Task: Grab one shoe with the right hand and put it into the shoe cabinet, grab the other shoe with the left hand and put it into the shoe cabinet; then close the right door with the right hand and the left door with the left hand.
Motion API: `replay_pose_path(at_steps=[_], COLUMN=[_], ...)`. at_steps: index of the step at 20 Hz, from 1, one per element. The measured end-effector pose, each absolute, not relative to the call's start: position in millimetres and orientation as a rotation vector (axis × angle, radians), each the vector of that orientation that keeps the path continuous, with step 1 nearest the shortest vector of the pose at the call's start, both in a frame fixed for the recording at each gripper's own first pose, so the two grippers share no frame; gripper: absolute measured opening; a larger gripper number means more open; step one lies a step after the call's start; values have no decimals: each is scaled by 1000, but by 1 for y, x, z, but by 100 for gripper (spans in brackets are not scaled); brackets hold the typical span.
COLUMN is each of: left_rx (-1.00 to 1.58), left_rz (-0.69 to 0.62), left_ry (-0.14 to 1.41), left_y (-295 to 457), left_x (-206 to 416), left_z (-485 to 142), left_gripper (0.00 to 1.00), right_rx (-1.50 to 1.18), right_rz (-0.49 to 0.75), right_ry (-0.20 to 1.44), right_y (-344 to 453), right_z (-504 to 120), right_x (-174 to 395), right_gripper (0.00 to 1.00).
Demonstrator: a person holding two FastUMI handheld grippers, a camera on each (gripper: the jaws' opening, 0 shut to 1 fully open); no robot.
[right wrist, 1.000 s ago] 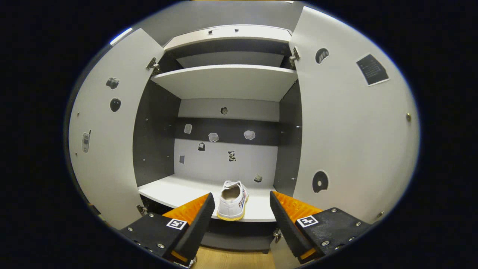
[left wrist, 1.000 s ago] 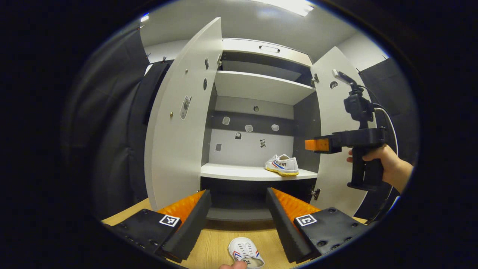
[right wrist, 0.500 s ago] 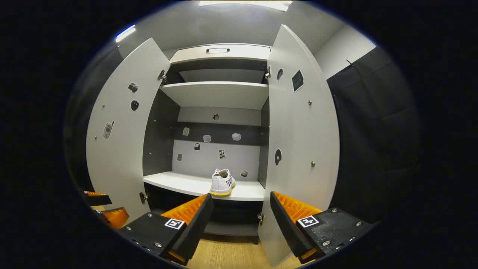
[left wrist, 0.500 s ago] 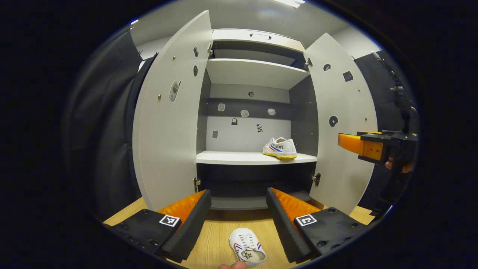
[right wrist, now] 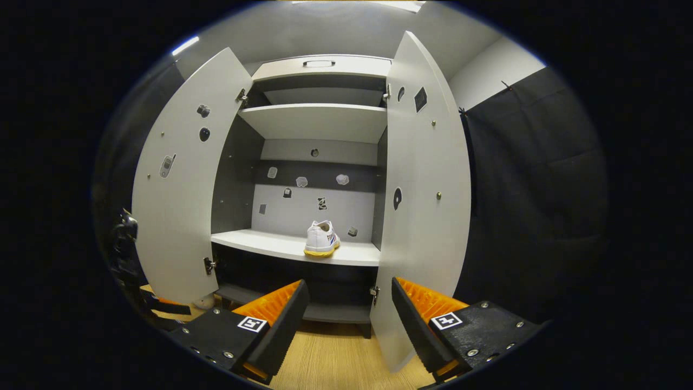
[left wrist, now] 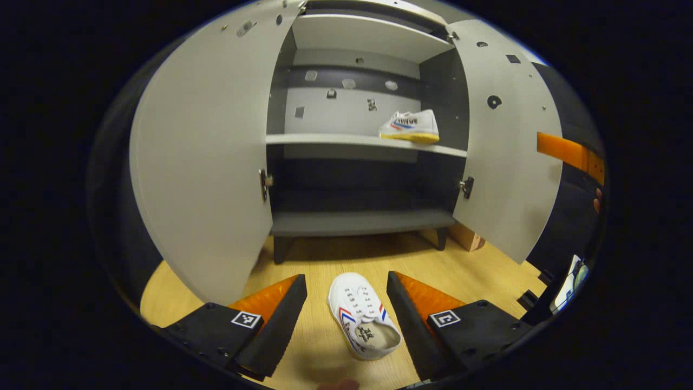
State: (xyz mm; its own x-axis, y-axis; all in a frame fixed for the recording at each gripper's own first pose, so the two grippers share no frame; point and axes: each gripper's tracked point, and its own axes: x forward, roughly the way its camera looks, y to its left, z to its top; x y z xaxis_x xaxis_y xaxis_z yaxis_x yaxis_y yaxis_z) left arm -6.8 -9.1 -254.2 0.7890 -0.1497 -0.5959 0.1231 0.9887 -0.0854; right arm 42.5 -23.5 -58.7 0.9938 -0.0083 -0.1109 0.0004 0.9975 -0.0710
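Two white shoes in play here: one shoe on the shelf (left wrist: 410,125) sits at the right end of the cabinet's middle shelf (left wrist: 325,139), close to the dark right side wall, and it shows again in the right gripper view (right wrist: 321,239) with its heel turned toward the camera. The other shoe on the floor (left wrist: 363,314) lies on the light wood floor (left wrist: 476,271) just in front of the shoe cabinet (left wrist: 357,222), toe pointing toward the cabinet, opening facing up. The left gripper (left wrist: 346,311) hangs right over it with its fingers spread wide, one on each side of the shoe and apart from it, so nothing is grasped. The right gripper (right wrist: 346,319) is held farther back, fingers also spread and empty, aimed at the cabinet's lower part. Both doors stand wide open: the left door (left wrist: 206,162) swings out to the left, the right door (left wrist: 509,151) to the right, each pale grey with little stickers and small hinges at the inner edge. Inside, the cabinet has dark side walls, a pale back panel with more stickers, an upper shelf (right wrist: 319,119) and a low dark bottom board. Black cloth hangs as the booth's wall (right wrist: 536,189) to the right of the cabinet, with a pale grey room wall and ceiling above it.
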Motion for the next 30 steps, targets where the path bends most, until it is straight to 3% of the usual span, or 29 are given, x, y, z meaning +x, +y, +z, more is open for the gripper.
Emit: replay_pose_path(at_steps=[5,13,16,24,30], left_rx=[-51,39,-6,-25,-43], left_rz=[-68,-7,17,6,50], left_ry=[934,1048,1032,770,736], left_y=[9,23,22,23,29], left_x=[-37,-35,-29,15,27], left_z=[-343,-383,-394,-405,-407], left_gripper=[98,100,100,100,97], right_rx=[-60,1,10,-8,-29], right_rz=[-3,-45,-47,-28,-33], right_ry=[156,204,204,228,240], right_y=[-25,-38,-38,-29,-29], right_z=[-75,-88,-88,-91,-89], right_x=[43,44,44,44,44], right_gripper=[94,94,94,94,94])
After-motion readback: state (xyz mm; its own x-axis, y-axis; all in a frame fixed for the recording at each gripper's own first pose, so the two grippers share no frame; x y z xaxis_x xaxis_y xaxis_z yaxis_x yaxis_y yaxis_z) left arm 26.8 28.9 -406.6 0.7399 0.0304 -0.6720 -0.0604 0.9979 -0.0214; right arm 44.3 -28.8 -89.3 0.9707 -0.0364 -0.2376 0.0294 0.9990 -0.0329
